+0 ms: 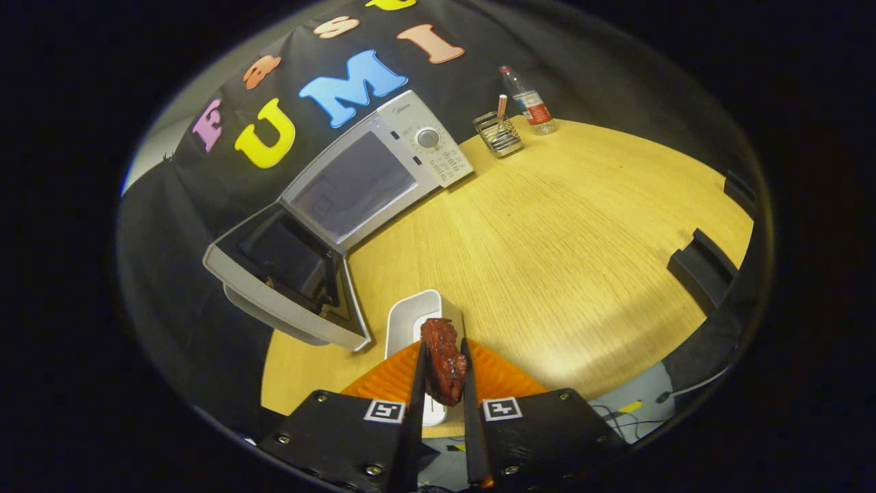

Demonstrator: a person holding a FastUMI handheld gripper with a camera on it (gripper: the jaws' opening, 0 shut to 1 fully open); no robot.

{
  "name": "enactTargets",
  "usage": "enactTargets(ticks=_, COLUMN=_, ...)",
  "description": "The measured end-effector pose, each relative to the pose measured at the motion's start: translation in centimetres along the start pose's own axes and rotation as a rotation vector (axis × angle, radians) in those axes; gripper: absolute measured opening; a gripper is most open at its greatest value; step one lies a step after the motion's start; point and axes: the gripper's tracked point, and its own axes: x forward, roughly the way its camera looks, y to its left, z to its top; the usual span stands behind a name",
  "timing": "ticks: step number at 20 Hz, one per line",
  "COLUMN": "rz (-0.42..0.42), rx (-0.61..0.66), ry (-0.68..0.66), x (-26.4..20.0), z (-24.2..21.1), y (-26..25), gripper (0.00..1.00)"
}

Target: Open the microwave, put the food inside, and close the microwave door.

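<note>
From the gripper view: the gripper [443,366] is clamped on the food [444,359], a dark reddish, glossy chunk of meat pinched between both fingers, one pressing each side. The meat stands tall in the grip and pokes out past the fingertips.

Under the fingers sits an orange ridged mat [496,373], and on it a white tray [410,322], just ahead of the fingers and partly behind the meat. Both rest on the near part of the wooden table [547,233].

Beyond the fingers and off to the left stands the microwave [383,171], white, with a dial [428,137] on its control panel. Its door [287,287] is swung wide open and reaches towards the tray, the dark inner side of the door showing. The cavity [356,185] looks grey and hazy; what it holds, I cannot tell.

Farther back, well beyond the microwave's panel side, a wire holder [498,133] carries a thin stick, and just beside it stands a plastic bottle [528,101] with a red cap. The meat is well apart from the microwave, held over the tray and mat.
</note>
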Motion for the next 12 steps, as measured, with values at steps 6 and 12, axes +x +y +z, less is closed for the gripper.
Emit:
enactTargets(ticks=6, rz=-0.026, rx=-0.064, ry=-0.024, x=-0.8, z=1.2, y=1.4, gripper=0.13)
enactTargets(ticks=12, rz=0.095, rx=-0.058, ry=-0.103, x=-1.7, z=6.6, y=6.6, gripper=0.12)
